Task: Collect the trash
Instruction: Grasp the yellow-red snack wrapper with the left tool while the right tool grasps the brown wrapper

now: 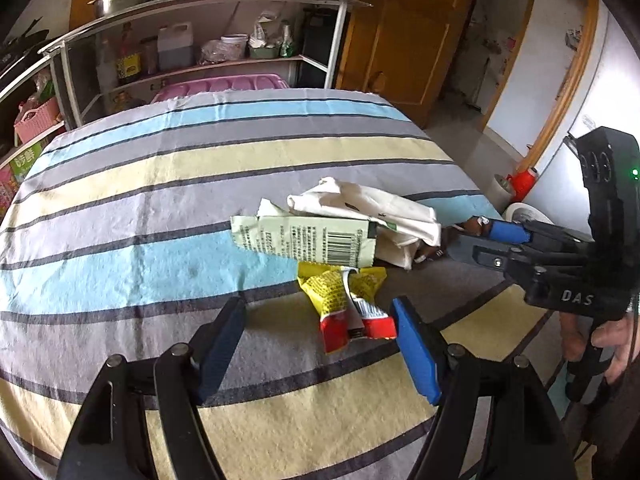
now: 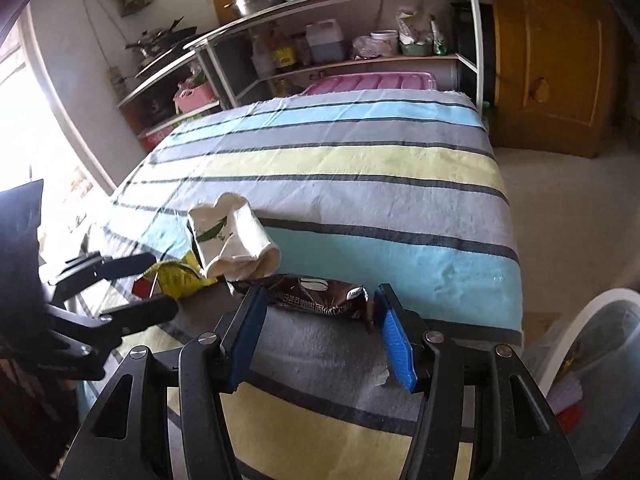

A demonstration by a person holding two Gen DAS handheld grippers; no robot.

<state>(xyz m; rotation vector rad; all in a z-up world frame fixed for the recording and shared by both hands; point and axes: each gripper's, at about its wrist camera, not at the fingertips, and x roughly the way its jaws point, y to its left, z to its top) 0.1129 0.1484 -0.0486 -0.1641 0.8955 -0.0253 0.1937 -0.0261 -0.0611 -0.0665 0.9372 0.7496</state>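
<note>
The brown wrapper (image 2: 320, 298) lies on the striped tablecloth (image 2: 400, 168) between the right gripper (image 2: 320, 336)'s parted, unclamped fingers. The yellow-red wrapper (image 1: 344, 304) lies just beyond the released left gripper (image 1: 316, 344); both grippers tilt downward.

Four pieces of trash: one white pouch (image 1: 360, 216), one green wrapper (image 1: 304, 240), one yellow-red wrapper (image 1: 344, 304), one brown wrapper (image 2: 320, 296).

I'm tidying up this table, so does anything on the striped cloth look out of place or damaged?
Yes: loose trash clusters near the table's front edge. A crumpled white paper cup lies crushed on its side, beside a torn yellow-and-red wrapper, a pale green packet and a brown wrapper. Nothing looks spilled.
</note>
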